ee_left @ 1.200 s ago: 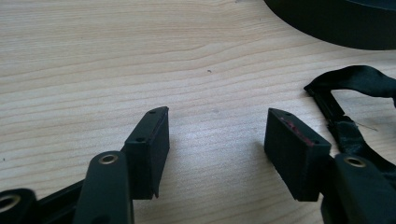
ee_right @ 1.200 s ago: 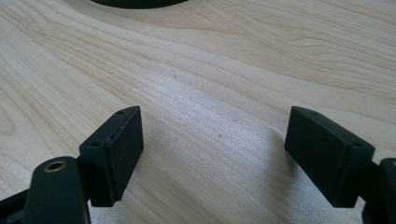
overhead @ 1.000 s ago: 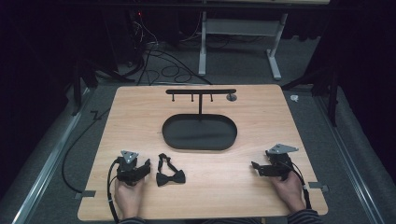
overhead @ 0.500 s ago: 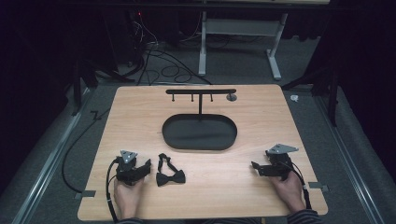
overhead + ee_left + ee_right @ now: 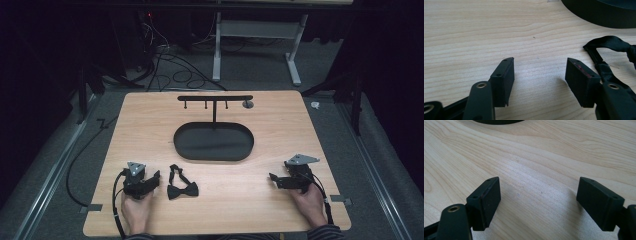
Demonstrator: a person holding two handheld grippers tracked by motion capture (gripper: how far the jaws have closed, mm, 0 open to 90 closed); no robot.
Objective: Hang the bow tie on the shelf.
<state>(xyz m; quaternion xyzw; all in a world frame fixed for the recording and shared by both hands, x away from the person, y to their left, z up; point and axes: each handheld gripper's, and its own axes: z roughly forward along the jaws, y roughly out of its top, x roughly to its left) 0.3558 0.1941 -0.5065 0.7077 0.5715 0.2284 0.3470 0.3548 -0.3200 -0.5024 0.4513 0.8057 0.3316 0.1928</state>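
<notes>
A black bow tie (image 5: 182, 189) with its strap looped behind it lies on the wooden table, just right of my left gripper (image 5: 156, 177). In the left gripper view the left gripper (image 5: 540, 62) rests low over bare wood, and the strap (image 5: 609, 42) lies beside its right jaw, outside the gap. Its jaws have just been closing a little, stand wide apart and hold nothing: open. Near the front right edge my right gripper (image 5: 273, 178) points left. Seen along its own jaws, the right gripper (image 5: 539, 182) is open over bare wood.
A black oval tray (image 5: 214, 154) sits mid-table, with a thin T-shaped stand (image 5: 215, 98) with small hooks rising from its far side. Its rim shows in both gripper views (image 5: 604, 15) (image 5: 496, 122). A small round metal piece (image 5: 247, 104) lies by the stand.
</notes>
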